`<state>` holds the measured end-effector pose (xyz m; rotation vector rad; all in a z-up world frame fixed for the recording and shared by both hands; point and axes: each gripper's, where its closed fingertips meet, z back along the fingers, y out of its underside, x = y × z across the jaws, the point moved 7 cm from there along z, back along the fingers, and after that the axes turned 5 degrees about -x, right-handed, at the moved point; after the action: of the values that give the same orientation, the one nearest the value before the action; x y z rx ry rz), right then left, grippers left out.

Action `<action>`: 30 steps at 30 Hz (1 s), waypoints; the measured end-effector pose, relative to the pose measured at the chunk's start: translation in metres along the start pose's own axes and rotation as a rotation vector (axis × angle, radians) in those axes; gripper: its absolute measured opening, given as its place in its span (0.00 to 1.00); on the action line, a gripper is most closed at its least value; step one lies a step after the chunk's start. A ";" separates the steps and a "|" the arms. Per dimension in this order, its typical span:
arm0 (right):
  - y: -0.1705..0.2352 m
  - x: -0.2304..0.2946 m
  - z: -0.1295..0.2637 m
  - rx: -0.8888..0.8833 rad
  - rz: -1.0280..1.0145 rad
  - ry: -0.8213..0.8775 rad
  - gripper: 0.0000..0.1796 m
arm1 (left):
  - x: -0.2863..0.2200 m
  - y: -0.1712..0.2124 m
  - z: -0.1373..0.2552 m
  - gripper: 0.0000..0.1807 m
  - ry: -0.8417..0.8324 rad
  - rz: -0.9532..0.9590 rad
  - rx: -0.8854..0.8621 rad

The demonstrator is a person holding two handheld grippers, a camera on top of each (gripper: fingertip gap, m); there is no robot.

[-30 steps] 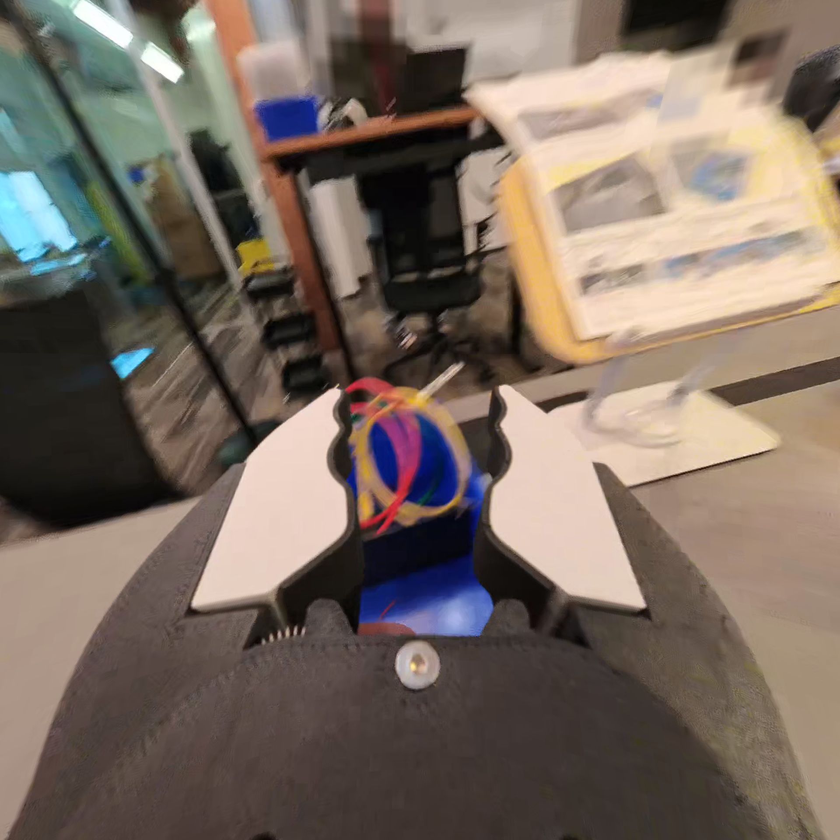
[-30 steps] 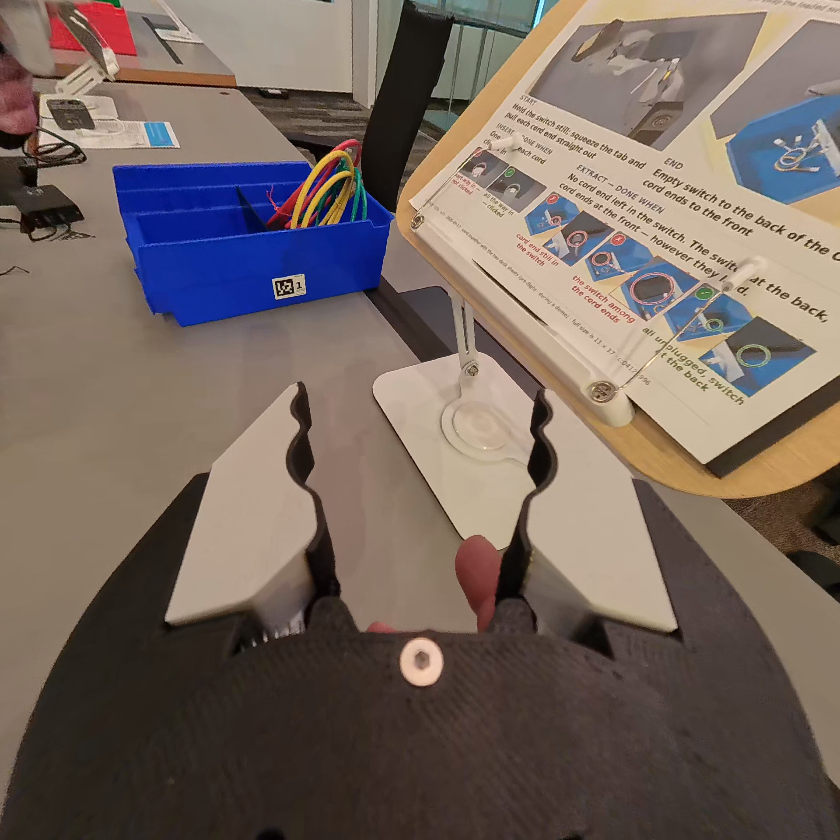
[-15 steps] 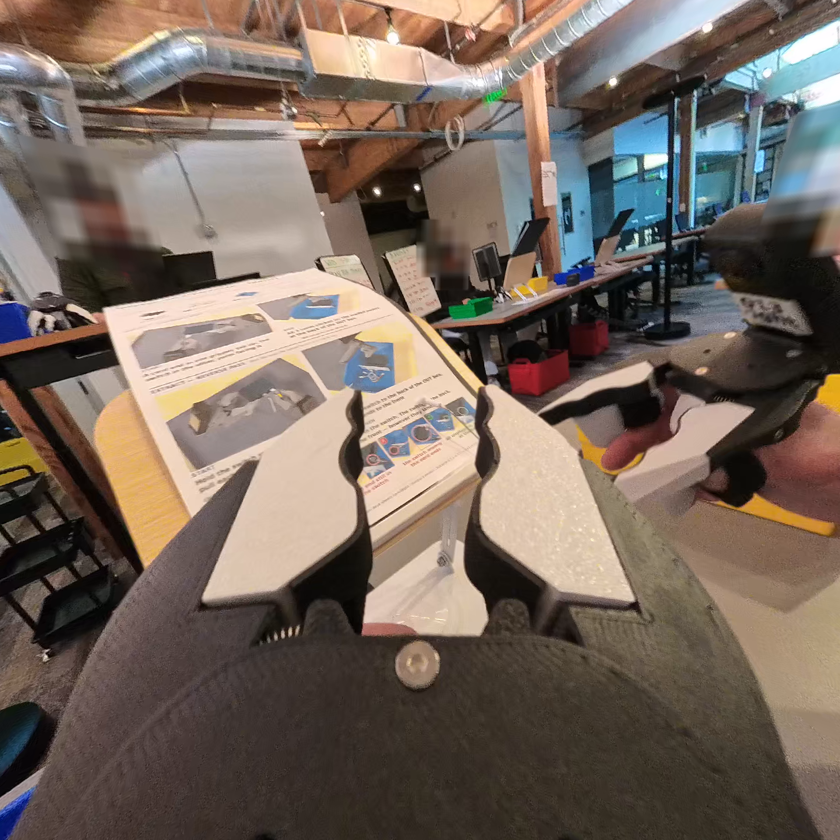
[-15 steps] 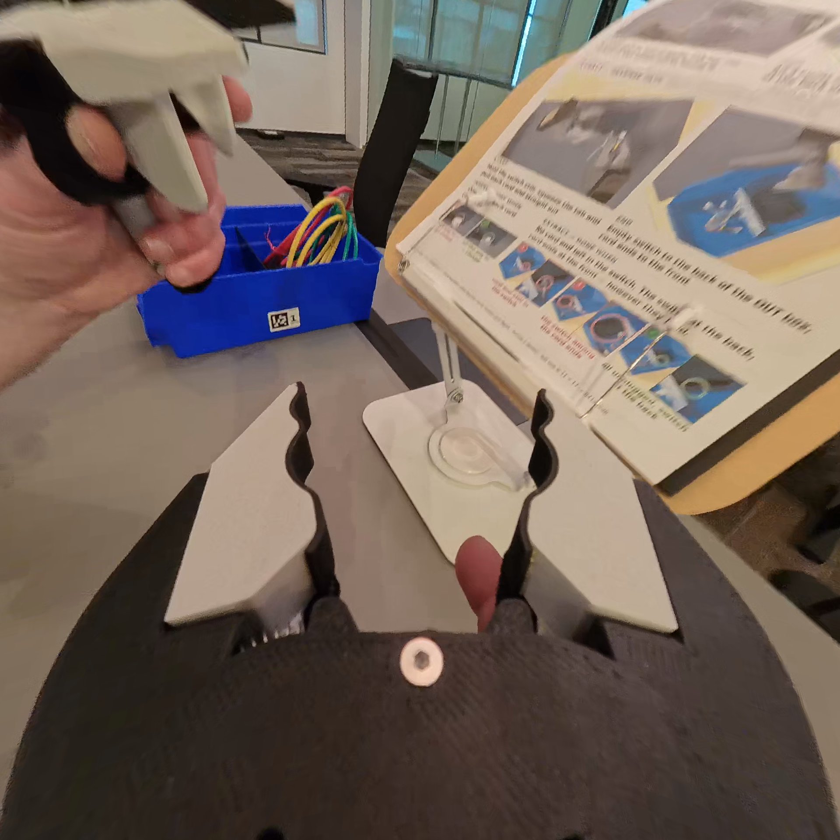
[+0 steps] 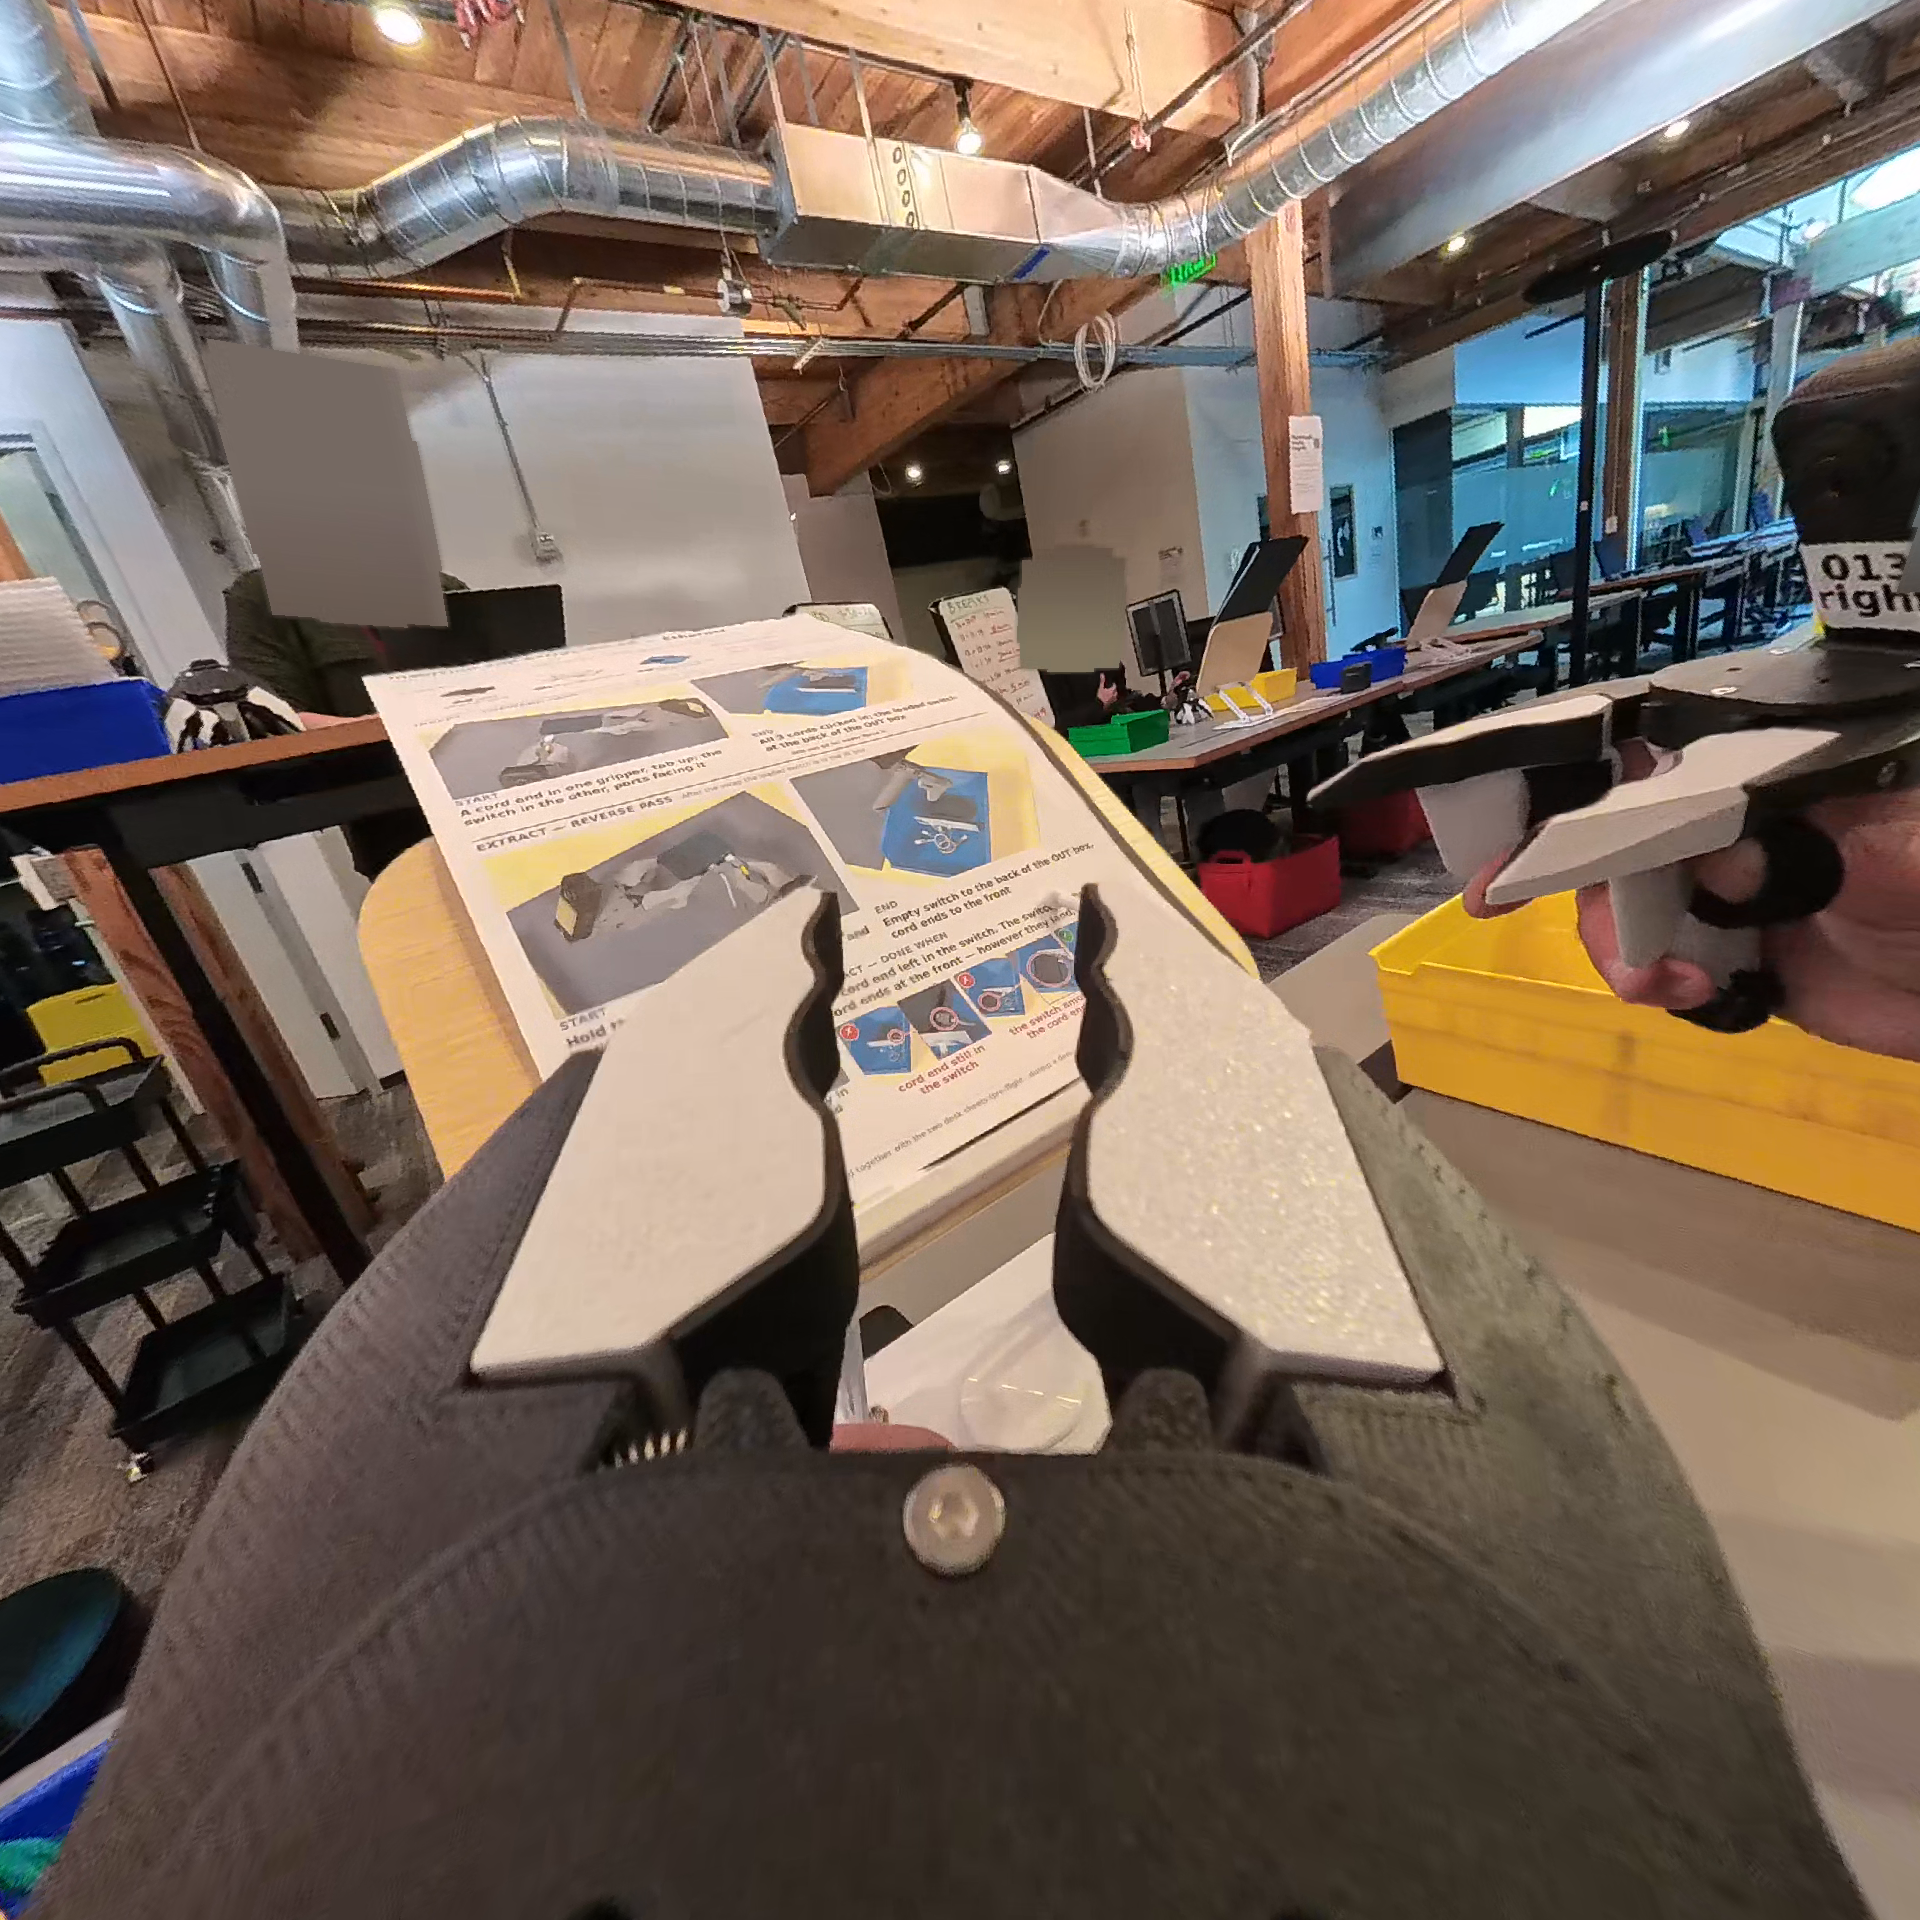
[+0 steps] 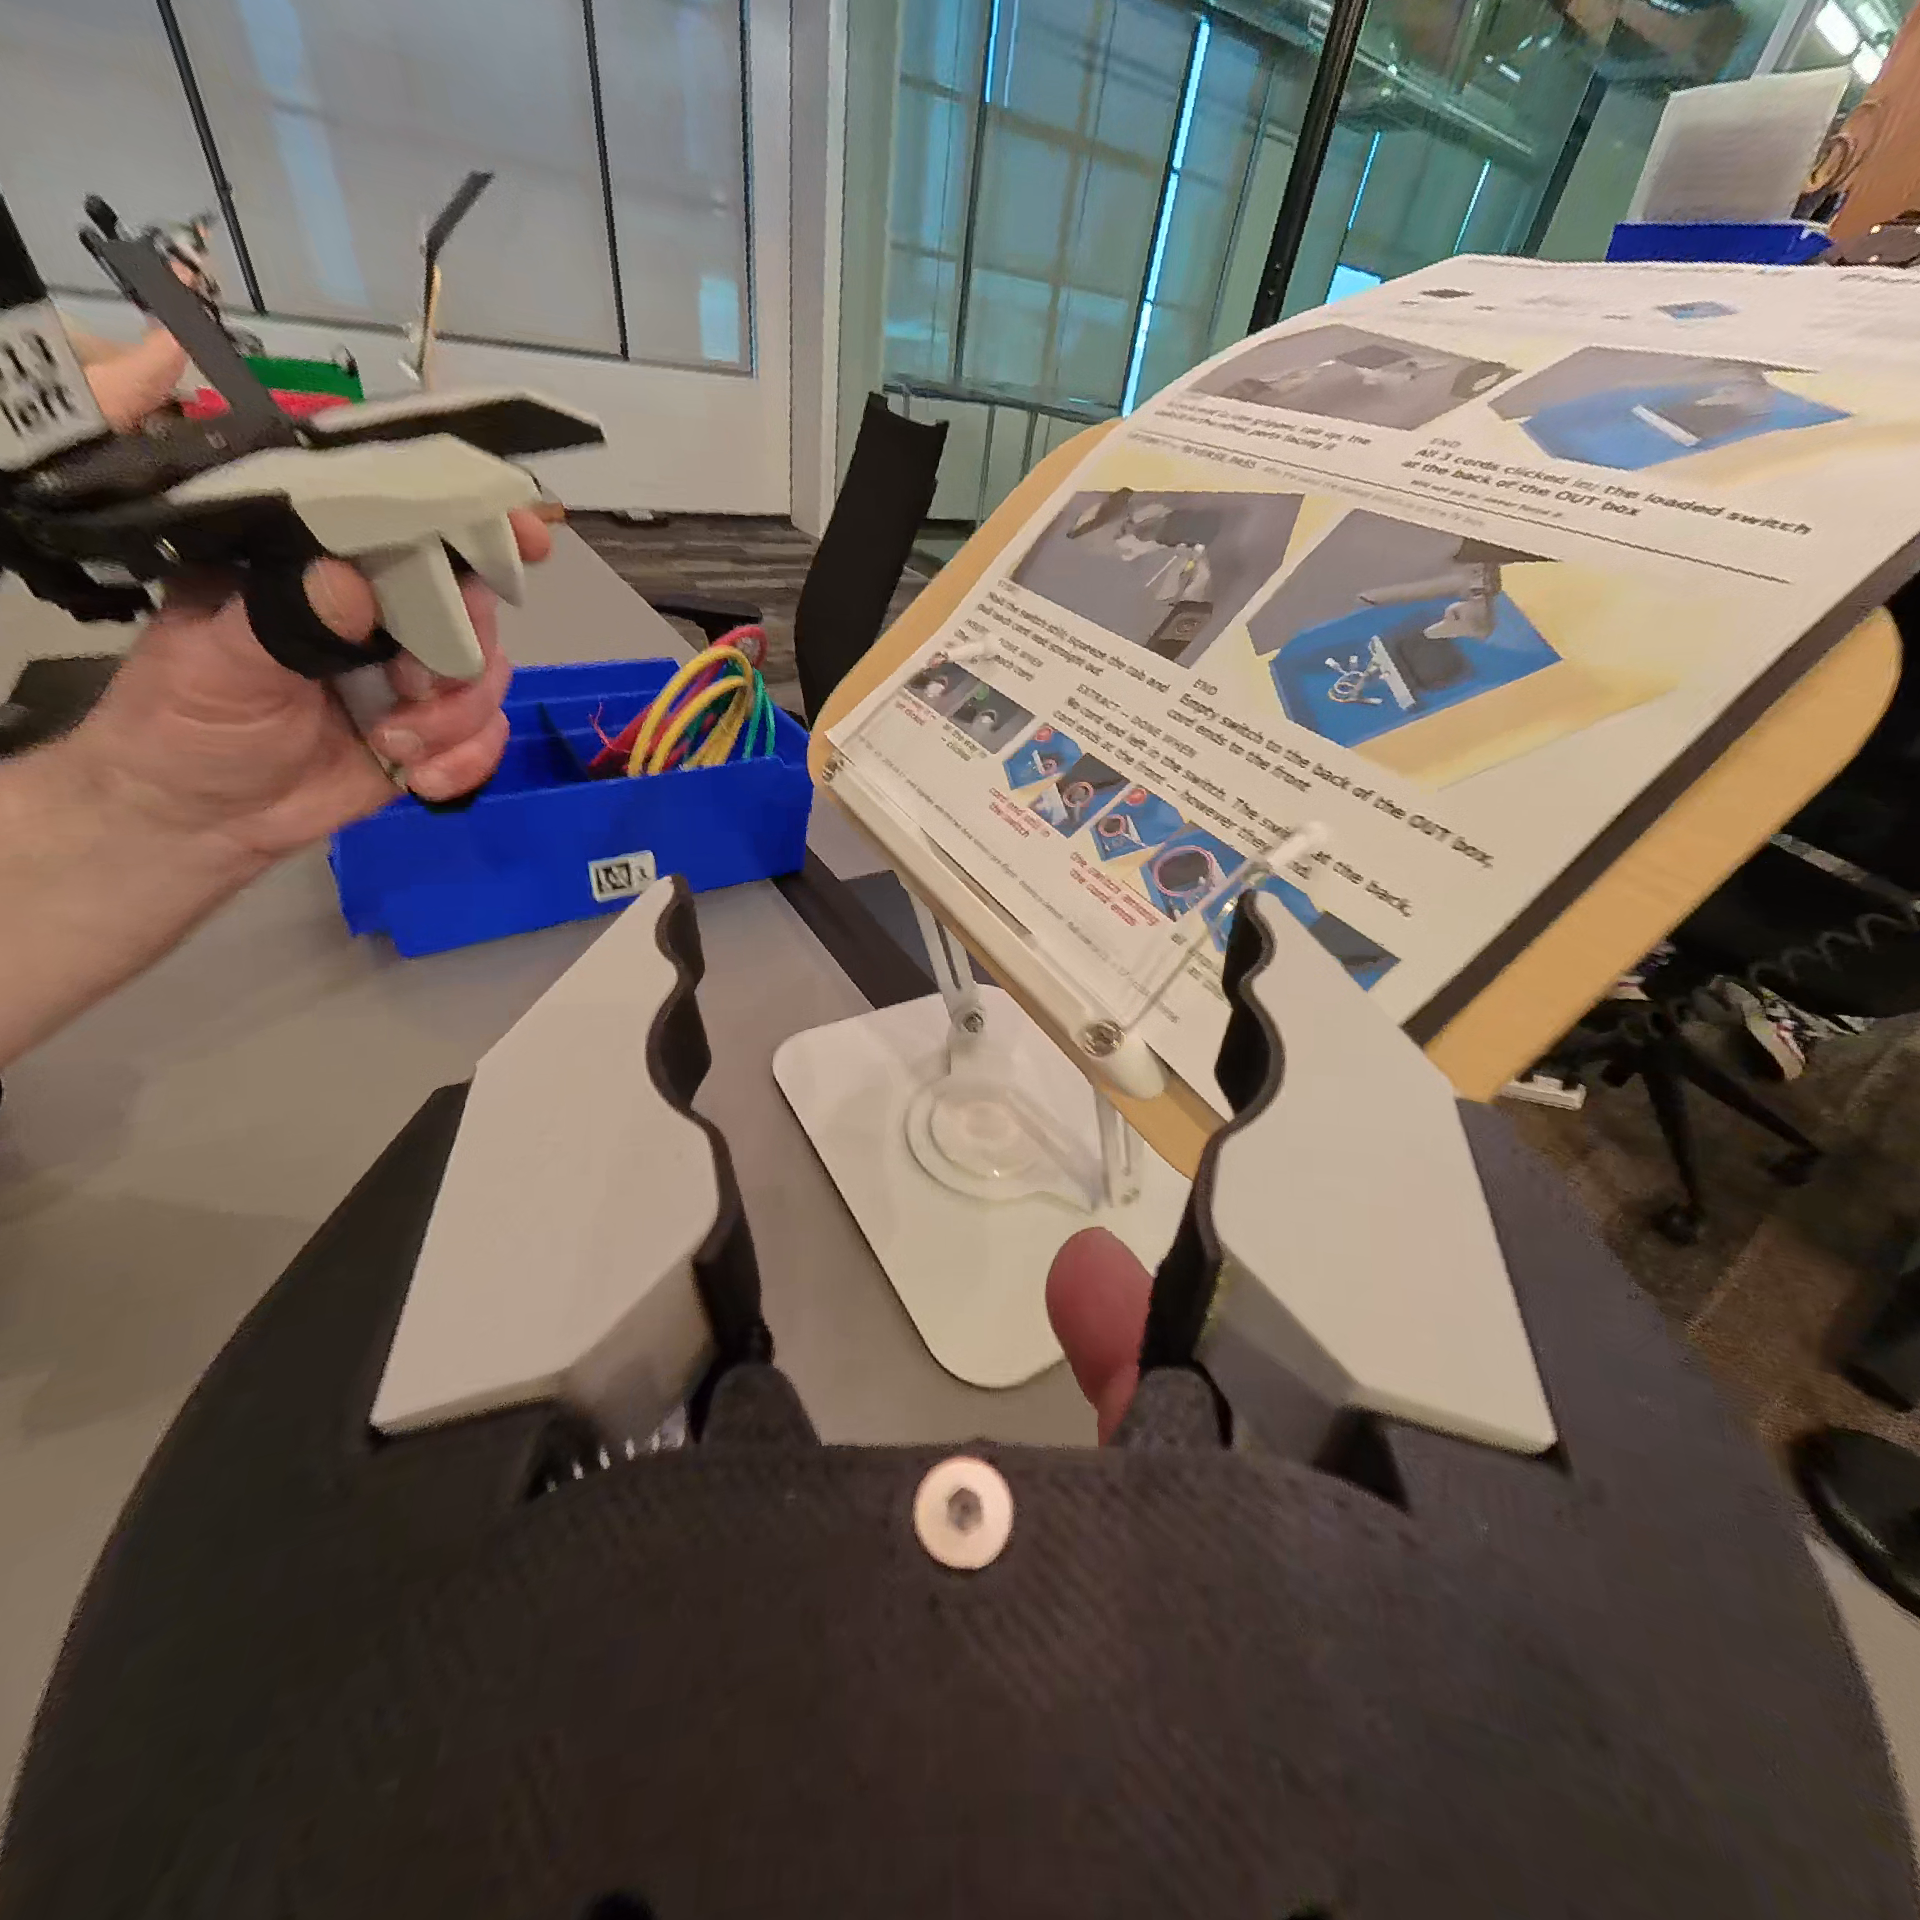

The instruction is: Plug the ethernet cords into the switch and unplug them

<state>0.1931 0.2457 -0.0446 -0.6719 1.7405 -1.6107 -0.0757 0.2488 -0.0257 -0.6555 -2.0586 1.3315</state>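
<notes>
Coloured ethernet cords point(image 6: 707, 712) are coiled in the far end of a blue bin point(image 6: 540, 857) on the grey table. No switch shows in either view. My left gripper point(image 5: 956, 920) is open and empty, held up in the air and facing the instruction sheet. It also shows in the right wrist view point(image 6: 551, 457), above the blue bin, held by a hand. My right gripper point(image 6: 961, 909) is open and empty above the table, in front of the stand's base. It also shows in the left wrist view point(image 5: 1403, 847), over a yellow bin.
An instruction sheet point(image 5: 727, 831) lies on a tilted wooden board point(image 6: 1683, 831) with a white stand base point(image 6: 883, 1174) on the table. A yellow bin point(image 5: 1662, 1060) sits to the right. Office chairs, desks and a black cart stand beyond the table edge.
My left gripper has swung up from the blue bin with the cords to face the instruction sheet. The right view has tilted up slightly. Both grippers stay open.
</notes>
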 end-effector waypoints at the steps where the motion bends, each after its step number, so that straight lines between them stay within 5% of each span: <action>1: 0.000 0.003 -0.003 -0.019 -0.020 -0.010 0.55 | 0.000 0.003 0.000 0.24 -0.002 0.003 0.008; 16: 0.012 0.061 -0.062 0.029 0.017 -0.033 0.56 | -0.016 0.023 0.009 0.28 0.052 -0.036 0.173; 25: -0.003 0.042 -0.037 0.064 0.114 0.038 0.58 | -0.038 0.021 0.002 0.29 0.136 -0.189 0.191; 30: -0.008 0.044 -0.036 0.083 0.176 0.065 0.59 | -0.032 0.023 0.001 0.30 0.155 -0.119 0.203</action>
<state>0.1367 0.2350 -0.0413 -0.4191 1.7179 -1.5881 -0.0523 0.2351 -0.0546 -0.5205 -1.7831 1.3550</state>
